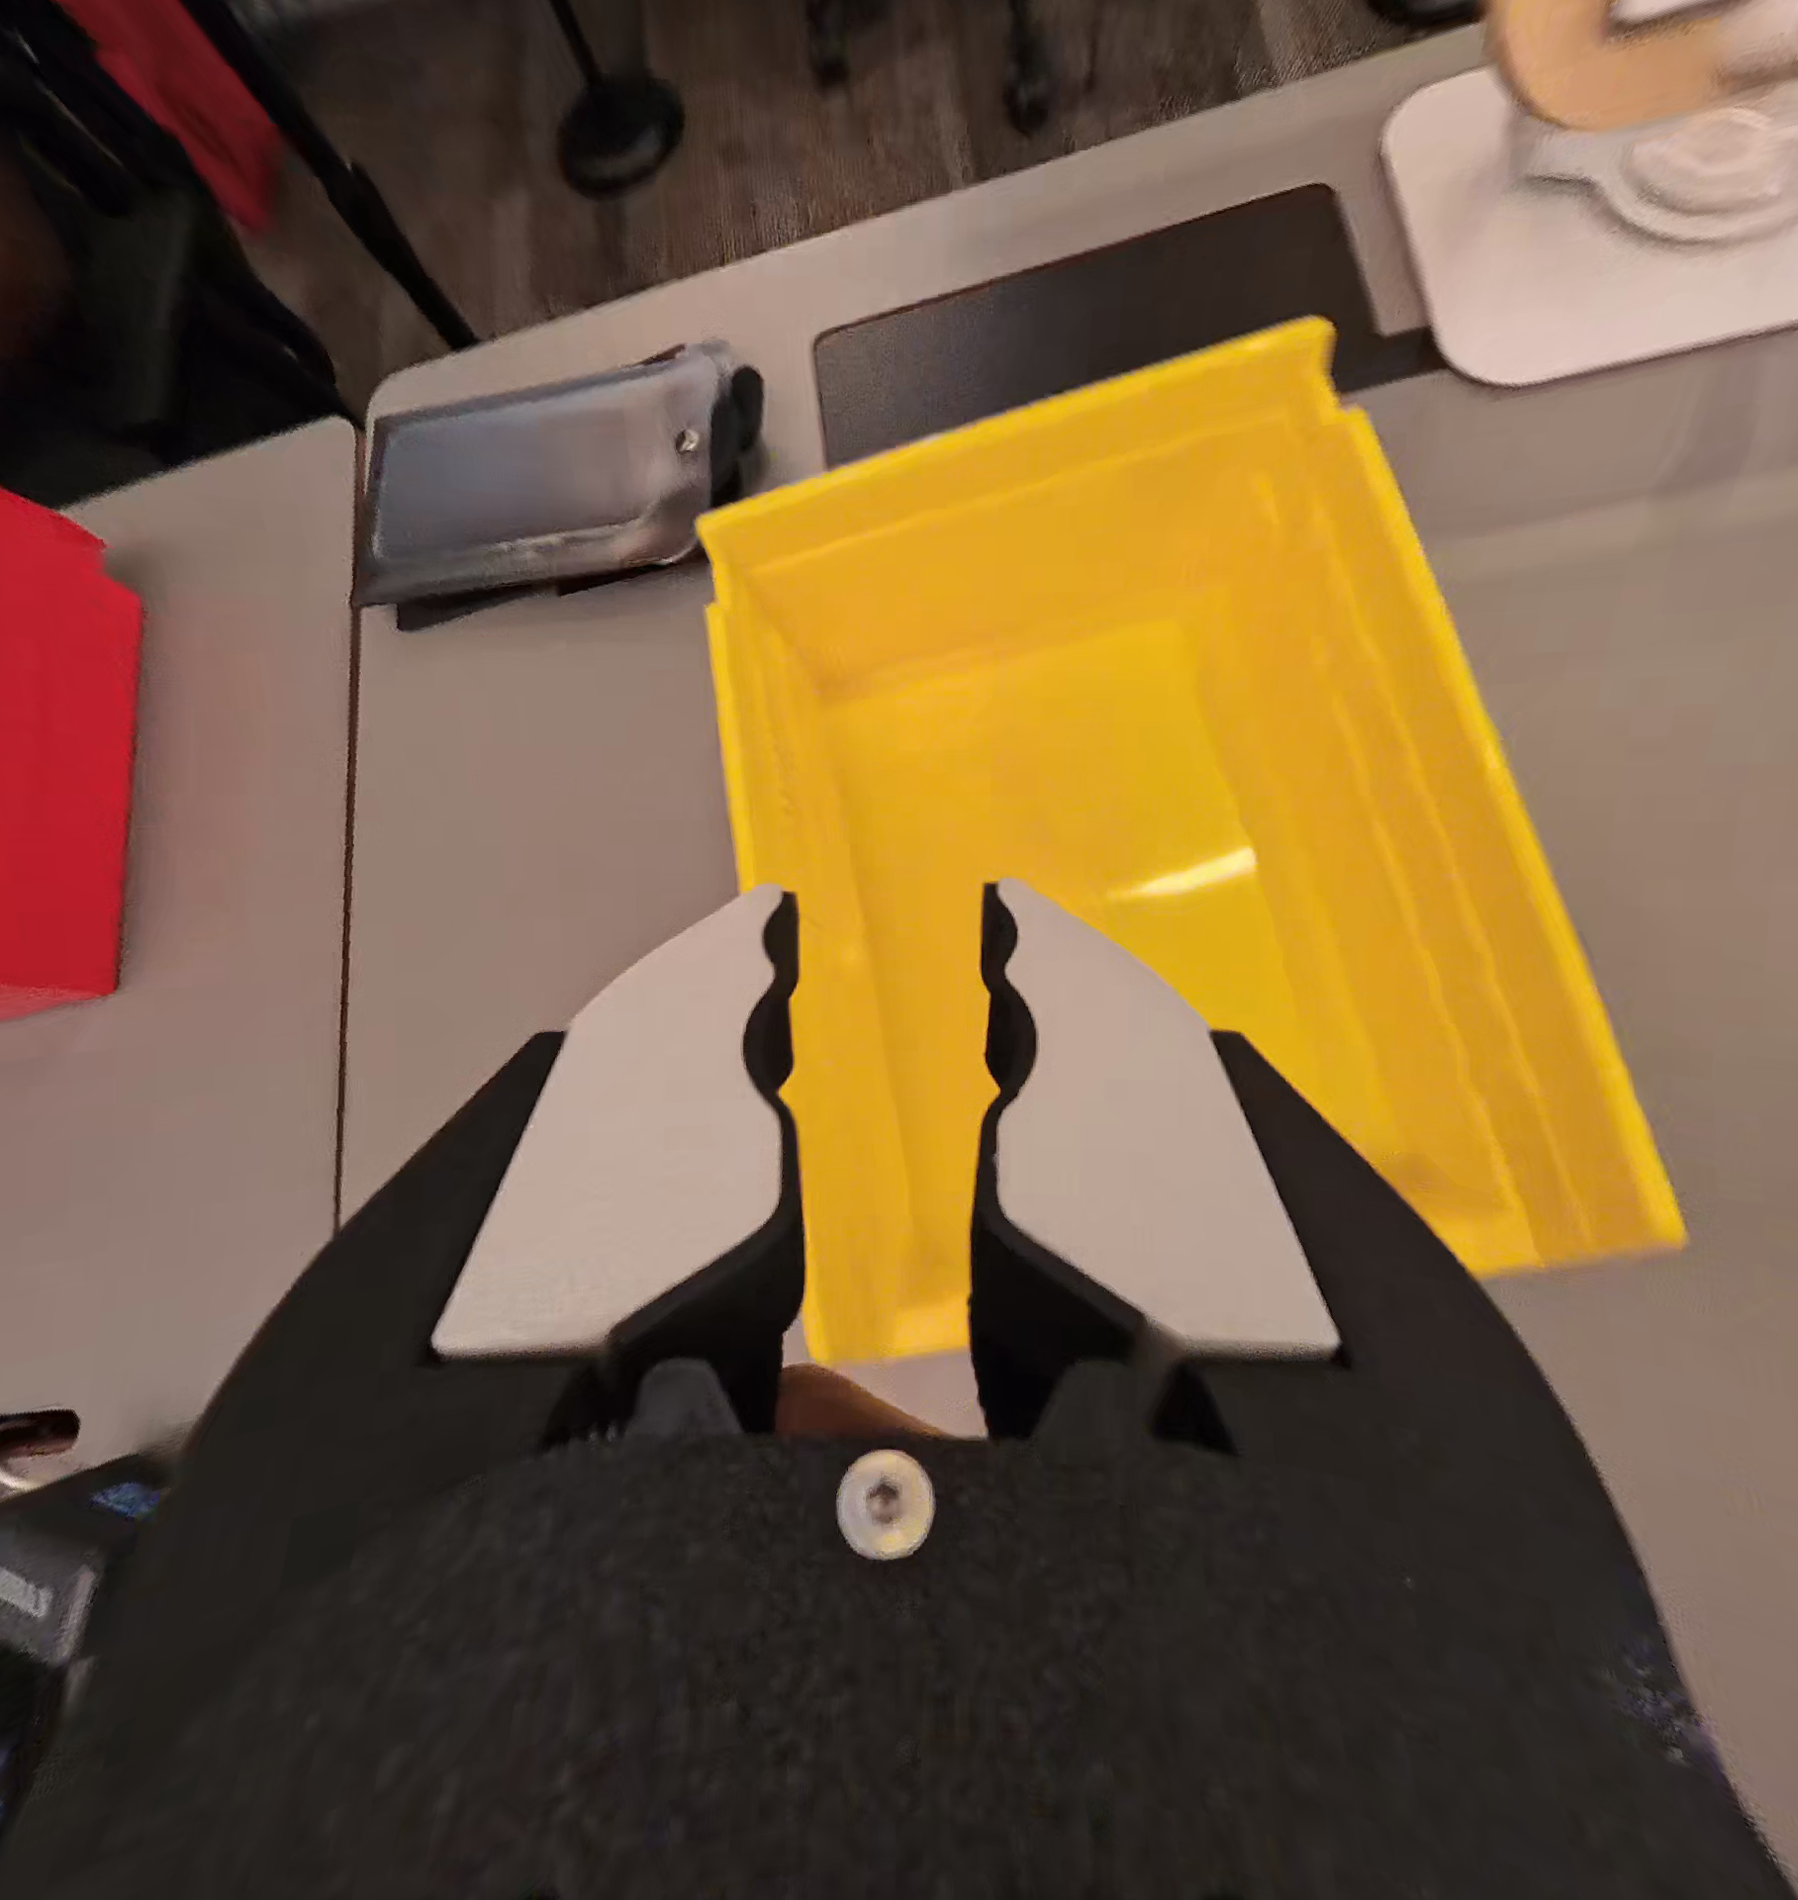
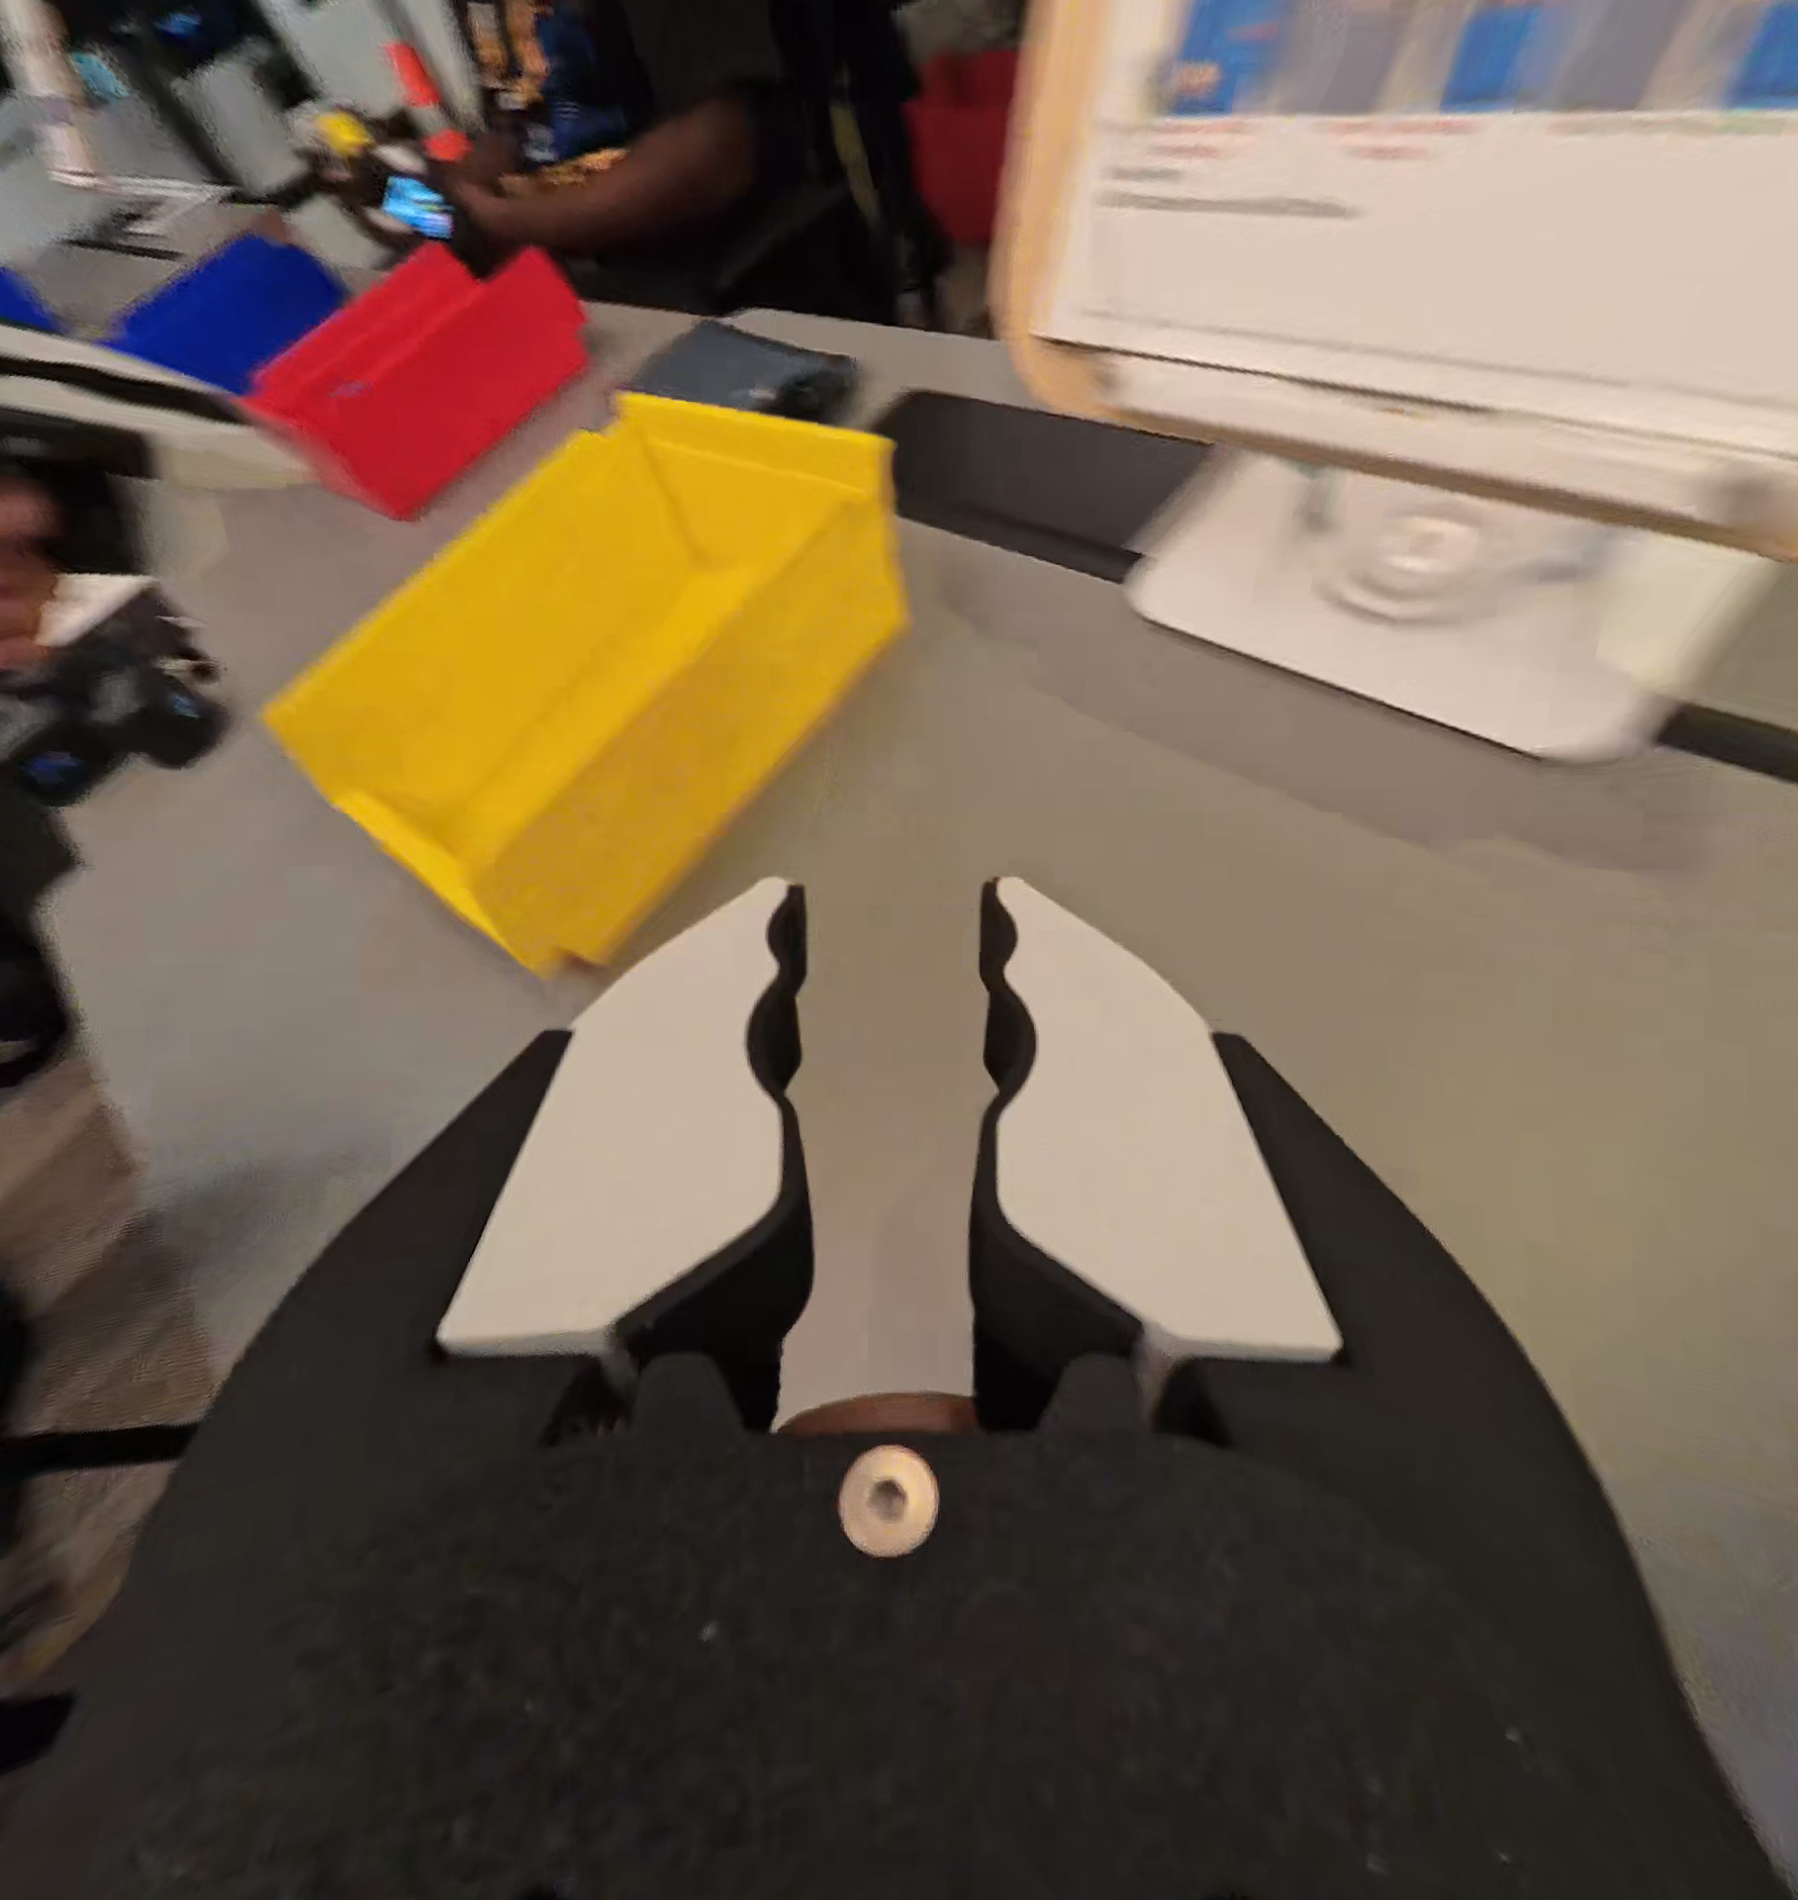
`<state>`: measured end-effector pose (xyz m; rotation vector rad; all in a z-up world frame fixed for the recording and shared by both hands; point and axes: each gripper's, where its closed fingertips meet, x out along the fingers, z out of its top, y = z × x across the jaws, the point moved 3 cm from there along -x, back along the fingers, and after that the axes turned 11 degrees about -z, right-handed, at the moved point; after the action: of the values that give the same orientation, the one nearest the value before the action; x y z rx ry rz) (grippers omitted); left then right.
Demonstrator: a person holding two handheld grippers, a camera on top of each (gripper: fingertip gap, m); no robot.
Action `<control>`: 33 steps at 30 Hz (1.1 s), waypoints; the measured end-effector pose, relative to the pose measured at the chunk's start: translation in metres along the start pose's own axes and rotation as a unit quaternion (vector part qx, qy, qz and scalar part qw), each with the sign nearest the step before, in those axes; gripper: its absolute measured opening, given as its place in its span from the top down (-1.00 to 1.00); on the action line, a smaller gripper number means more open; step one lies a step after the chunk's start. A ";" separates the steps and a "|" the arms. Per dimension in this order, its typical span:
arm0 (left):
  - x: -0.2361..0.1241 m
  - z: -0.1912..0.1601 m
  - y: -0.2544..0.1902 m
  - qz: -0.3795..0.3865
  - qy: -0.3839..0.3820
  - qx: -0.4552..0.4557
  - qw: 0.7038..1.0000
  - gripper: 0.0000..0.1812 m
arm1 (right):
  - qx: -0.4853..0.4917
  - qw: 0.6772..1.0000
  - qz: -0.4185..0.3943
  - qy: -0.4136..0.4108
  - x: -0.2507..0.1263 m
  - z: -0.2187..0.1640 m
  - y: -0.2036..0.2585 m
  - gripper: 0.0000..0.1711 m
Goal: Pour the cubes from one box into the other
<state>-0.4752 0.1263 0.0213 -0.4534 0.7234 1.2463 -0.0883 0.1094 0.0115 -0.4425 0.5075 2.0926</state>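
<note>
A yellow box (image 1: pixel 1131 781) stands on the grey table and shows no cubes inside. My left gripper (image 1: pixel 889 905) is open and hovers above its near end, holding nothing. A red box (image 1: pixel 21 761) sits at the far left edge. In the right wrist view the yellow box (image 2: pixel 607 668) lies ahead to the left and the red box (image 2: pixel 432 380) stands behind it. My right gripper (image 2: pixel 889 900) is open and empty above bare table, to the right of the yellow box. No cubes show in either view.
A grey pouch (image 1: pixel 545 483) and a black mat (image 1: pixel 1090 329) lie behind the yellow box. A white stand base (image 2: pixel 1388 607) with a framed board (image 2: pixel 1439 206) sits at the right. Blue boxes (image 2: pixel 216 308) and a person (image 2: pixel 668 154) are at the back left.
</note>
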 end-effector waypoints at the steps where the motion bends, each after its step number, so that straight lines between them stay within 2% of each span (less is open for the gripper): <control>1: -0.010 -0.013 -0.019 -0.010 -0.018 -0.002 1.000 0.63 | -0.001 0.999 -0.035 -0.014 -0.027 -0.016 -0.026 0.63; 4: -0.033 -0.055 -0.078 -0.091 -0.090 -0.061 0.990 0.63 | -0.017 0.988 -0.141 -0.054 -0.112 -0.066 -0.102 0.59; 7: -0.042 -0.105 -0.111 -0.090 -0.162 -0.115 0.976 0.63 | 0.014 0.968 -0.236 -0.087 -0.185 -0.122 -0.167 0.58; 9: -0.037 -0.138 -0.126 -0.079 -0.197 -0.139 0.967 0.68 | 0.053 0.955 -0.271 -0.110 -0.214 -0.163 -0.197 0.56; 11: -0.028 -0.164 -0.132 -0.056 -0.199 -0.142 0.968 0.69 | 0.061 0.936 -0.315 -0.143 -0.231 -0.194 -0.225 0.58; 13: -0.030 -0.171 -0.134 -0.058 -0.218 -0.144 0.964 0.69 | 0.074 0.930 -0.334 -0.135 -0.236 -0.209 -0.247 0.56; 16: -0.035 -0.164 -0.132 -0.087 -0.248 -0.158 0.952 0.66 | 0.053 0.933 -0.341 -0.102 -0.229 -0.221 -0.259 0.56; 19: -0.029 -0.168 -0.129 -0.046 -0.232 -0.124 0.964 0.66 | 0.032 0.933 -0.350 -0.076 -0.223 -0.226 -0.260 0.56; 33: -0.021 -0.172 -0.130 -0.057 -0.213 -0.138 0.965 0.66 | 0.011 0.934 -0.349 -0.075 -0.220 -0.219 -0.250 0.56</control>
<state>-0.3960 -0.0399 -0.0935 -0.4274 0.1549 1.2840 0.2633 -0.0307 -0.1134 -0.3744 0.2291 1.4153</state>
